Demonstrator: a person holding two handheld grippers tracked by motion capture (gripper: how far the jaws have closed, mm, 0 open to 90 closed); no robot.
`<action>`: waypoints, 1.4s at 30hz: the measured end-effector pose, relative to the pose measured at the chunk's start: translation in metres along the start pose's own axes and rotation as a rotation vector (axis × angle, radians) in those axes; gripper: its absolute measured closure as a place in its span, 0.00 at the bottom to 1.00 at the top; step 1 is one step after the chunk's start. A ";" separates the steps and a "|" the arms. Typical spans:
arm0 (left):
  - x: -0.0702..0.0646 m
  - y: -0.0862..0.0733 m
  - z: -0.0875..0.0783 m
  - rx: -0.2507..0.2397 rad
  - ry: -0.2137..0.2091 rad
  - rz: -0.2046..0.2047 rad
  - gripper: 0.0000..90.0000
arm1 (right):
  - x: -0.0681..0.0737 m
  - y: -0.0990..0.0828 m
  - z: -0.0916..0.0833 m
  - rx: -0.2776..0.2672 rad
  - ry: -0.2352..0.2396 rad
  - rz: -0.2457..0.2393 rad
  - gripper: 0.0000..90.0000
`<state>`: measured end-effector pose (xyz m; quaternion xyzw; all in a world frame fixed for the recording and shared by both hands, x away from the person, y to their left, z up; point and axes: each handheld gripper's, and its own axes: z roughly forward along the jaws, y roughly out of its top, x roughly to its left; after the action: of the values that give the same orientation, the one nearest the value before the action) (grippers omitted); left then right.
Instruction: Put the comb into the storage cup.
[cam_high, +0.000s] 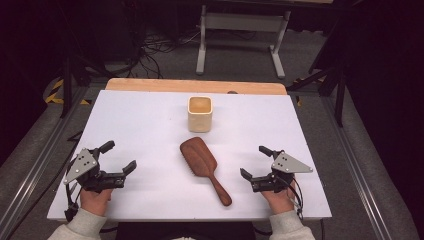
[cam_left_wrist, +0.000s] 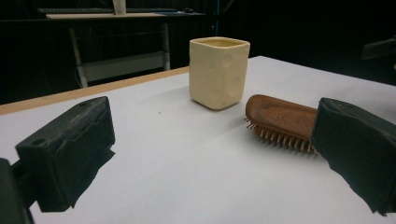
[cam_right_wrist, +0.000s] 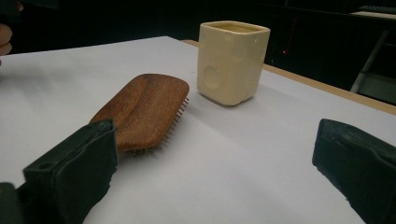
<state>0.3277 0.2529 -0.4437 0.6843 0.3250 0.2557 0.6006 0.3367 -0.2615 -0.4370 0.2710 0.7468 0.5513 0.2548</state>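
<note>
Hairbrush (cam_left_wrist: 280, 119) partly behind left gripper (cam_left_wrist: 205, 154)

The left gripper (cam_high: 120, 156) sits low at the near left of the surface (cam_high: 150, 130), held by the person's left hand (cam_high: 94, 199), its jaws spread wide with nothing between them. The right gripper (cam_high: 255, 161), held by the right hand (cam_high: 278, 200) at the near right, is likewise spread wide and empty, both angled inward.

Dim room: grey floor (cam_high: 240, 62), tangled cables (cam_high: 160, 47), white frame (cam_high: 242, 22) behind.
</note>
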 end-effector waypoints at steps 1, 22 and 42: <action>-0.001 0.001 0.000 0.010 -0.001 0.015 0.01 | 0.000 0.000 0.000 0.000 0.002 0.001 0.01; 0.001 0.003 0.000 0.023 -0.021 -0.015 0.02 | 0.002 0.001 -0.002 0.003 0.001 0.002 0.01; 0.002 0.004 0.000 0.051 -0.019 0.001 0.02 | 0.011 0.026 0.019 0.043 0.079 -0.011 0.03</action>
<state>0.3296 0.2537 -0.4402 0.7021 0.3254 0.2410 0.5857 0.3452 -0.2345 -0.4183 0.2503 0.7695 0.5439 0.2222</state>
